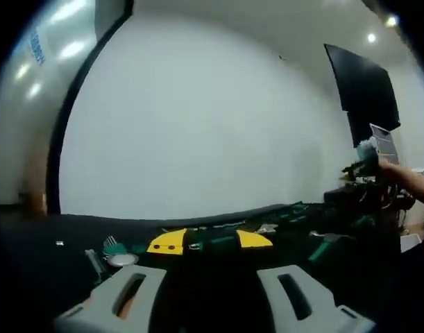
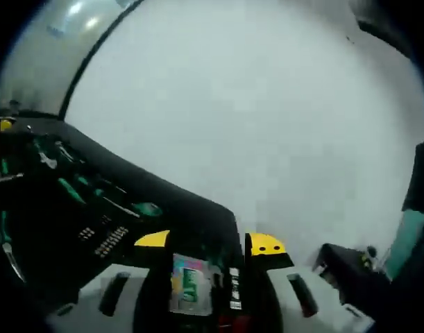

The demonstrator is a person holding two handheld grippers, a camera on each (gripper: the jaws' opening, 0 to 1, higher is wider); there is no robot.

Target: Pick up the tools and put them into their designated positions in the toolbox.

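toolbox ahead of left gripper (jaws apart, empty).

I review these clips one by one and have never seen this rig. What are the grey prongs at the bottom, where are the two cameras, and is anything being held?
No robot here: a person holds a two-jaw gripper in each hand, each with a fisheye camera looking along its jaws. The grey prongs are those jaws. In the left gripper view, the left gripper stands open and empty above a dark surface with green-handled tools and the yellow-latched toolbox. In the right gripper view, the right gripper seems closed on a dark item with a label; I cannot identify it. More tools lie in the dark tray at its left.
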